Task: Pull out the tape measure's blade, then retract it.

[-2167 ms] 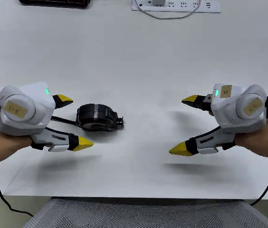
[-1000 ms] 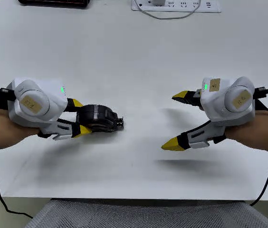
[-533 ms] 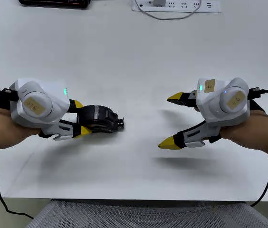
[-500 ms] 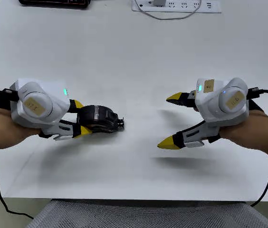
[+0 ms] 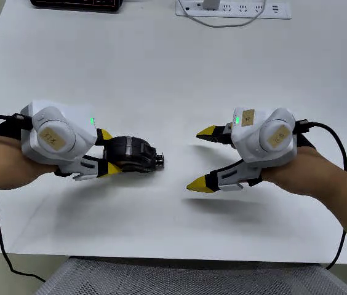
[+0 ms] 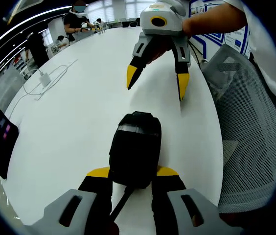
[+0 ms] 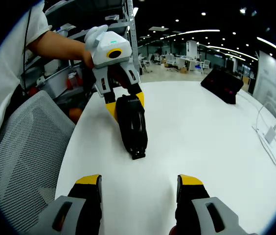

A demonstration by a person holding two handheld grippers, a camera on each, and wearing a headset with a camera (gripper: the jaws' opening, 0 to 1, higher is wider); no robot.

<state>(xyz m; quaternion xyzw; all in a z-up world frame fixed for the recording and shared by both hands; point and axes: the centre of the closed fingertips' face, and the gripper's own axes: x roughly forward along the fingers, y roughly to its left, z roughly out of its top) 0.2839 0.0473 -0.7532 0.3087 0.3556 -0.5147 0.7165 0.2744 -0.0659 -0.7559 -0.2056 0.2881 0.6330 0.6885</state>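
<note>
jaws of the left gripper [image 5: 108, 152] clamp the round black plastic tape measure [image 5: 133, 153] on the white table [image 5: 161, 74]; right gripper [image 5: 200, 158], wide open, should next pinch its blade tip [image 5: 159, 161].

1. The left gripper [image 5: 109, 152] has come forward. 2.2 s ago its jaws stood wide, with the tape measure [image 5: 133, 153] just ahead of the tips. Now they are clamped on the rear of its black case, a grip first seen 1.0 s ago.
2. The right gripper [image 5: 201, 158] has drifted steadily toward the tape measure's blade end. It was well apart earlier and is now near it, not touching.
</note>
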